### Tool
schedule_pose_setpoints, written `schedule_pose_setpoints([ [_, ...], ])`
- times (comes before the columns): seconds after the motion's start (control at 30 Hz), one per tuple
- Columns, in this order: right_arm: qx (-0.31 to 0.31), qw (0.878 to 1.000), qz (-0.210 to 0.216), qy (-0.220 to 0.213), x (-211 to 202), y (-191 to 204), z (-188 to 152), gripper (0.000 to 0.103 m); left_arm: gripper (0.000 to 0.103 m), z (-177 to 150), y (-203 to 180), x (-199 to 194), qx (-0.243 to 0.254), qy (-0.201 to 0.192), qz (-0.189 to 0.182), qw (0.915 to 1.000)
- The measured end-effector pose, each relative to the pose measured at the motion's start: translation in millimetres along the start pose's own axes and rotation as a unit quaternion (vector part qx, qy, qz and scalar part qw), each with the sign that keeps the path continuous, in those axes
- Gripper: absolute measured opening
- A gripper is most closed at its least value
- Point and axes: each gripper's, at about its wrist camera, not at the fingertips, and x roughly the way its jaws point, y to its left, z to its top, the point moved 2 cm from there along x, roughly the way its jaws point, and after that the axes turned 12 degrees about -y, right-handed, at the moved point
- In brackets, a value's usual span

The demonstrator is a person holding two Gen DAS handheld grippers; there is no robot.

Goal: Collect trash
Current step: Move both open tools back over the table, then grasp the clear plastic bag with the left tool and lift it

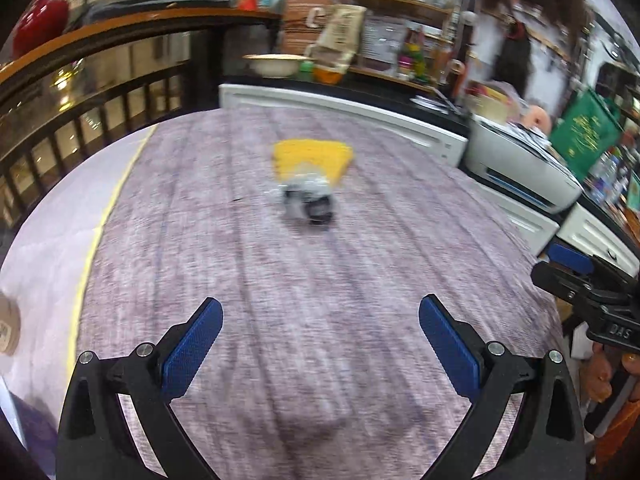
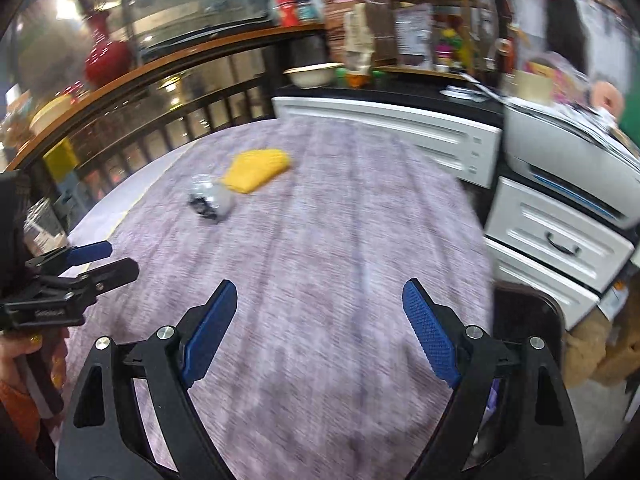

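A crumpled clear plastic wrapper with dark print point(image 1: 309, 200) point(image 2: 210, 200) lies on the purple-grey tablecloth point(image 1: 320, 300) point(image 2: 340, 240), touching a folded yellow cloth point(image 1: 312, 158) point(image 2: 257, 169) just behind it. My left gripper point(image 1: 320, 310) hovers over the near part of the table, open, with nothing between its blue pads. My right gripper point(image 2: 318, 294) also stands open and holds nothing, well short of the wrapper, which lies ahead to its left. Each gripper shows at the edge of the other's view. Both pictures are motion-blurred.
White drawer cabinets point(image 2: 400, 128) and a grey printer point(image 1: 520, 168) line the far and right sides of the table. A dark wooden railing point(image 1: 80, 104) runs along the left. A cream bowl point(image 1: 276, 65) and cluttered shelves stand behind. A dark bin point(image 2: 528, 312) sits at the table's right.
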Motion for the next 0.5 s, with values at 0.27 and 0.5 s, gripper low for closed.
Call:
schedule_pose_setpoints([
  [0.27,-0.008,0.999,0.044,0.03,65,37,33,0.084,0.097,8,34,2,-0.037,-0.003,0.018,0.9991],
  [0.5,0.008,0.999,0.019,0.041,118,37,58,0.084,0.097,27,15,32,-0.013,-0.004,0.003,0.9999],
])
